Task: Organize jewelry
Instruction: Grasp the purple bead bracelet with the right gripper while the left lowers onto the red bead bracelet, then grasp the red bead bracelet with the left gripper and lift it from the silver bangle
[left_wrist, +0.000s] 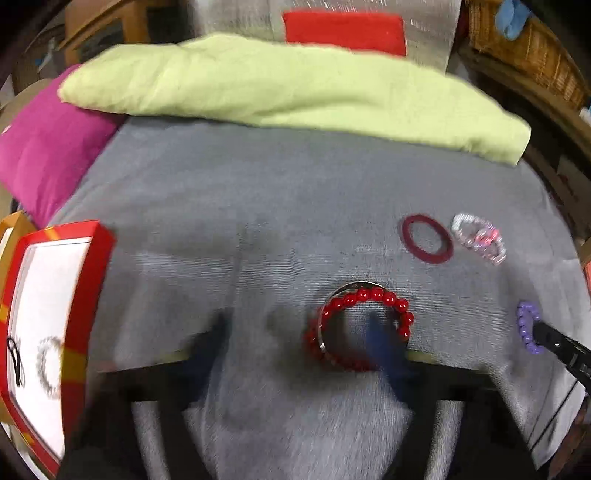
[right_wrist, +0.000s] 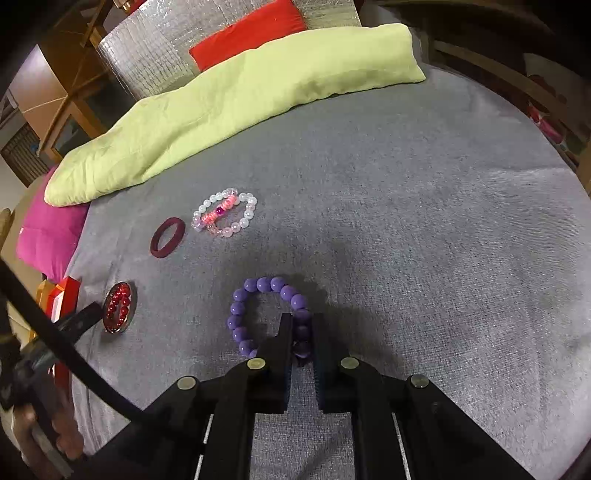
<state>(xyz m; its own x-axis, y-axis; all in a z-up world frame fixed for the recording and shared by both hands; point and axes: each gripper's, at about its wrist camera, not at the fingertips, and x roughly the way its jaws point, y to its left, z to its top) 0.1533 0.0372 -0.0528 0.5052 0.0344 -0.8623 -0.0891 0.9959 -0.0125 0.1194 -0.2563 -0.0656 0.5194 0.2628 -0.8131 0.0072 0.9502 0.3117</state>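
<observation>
Jaws of right gripper (right_wrist: 302, 334) pinch purple bracelet (right_wrist: 255, 314) — left's blurred.

I see a red bead bracelet (left_wrist: 364, 325) lying with a silver bangle (left_wrist: 356, 286) on the grey bed cover. Beside them lie a maroon ring (left_wrist: 426, 239) and a clear-and-pink bead bracelet (right_wrist: 224, 212). The purple bead bracelet (right_wrist: 258, 317) lies flat nearby. A red box (left_wrist: 86, 280) holds two more pieces.

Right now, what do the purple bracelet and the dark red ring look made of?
Purple bracelet: smooth round beads with glossy highlights, probably plastic or glass. Dark red ring: one flat, matte band with no shine, maybe rubber, fabric or dull plastic; I can't tell which.
</observation>
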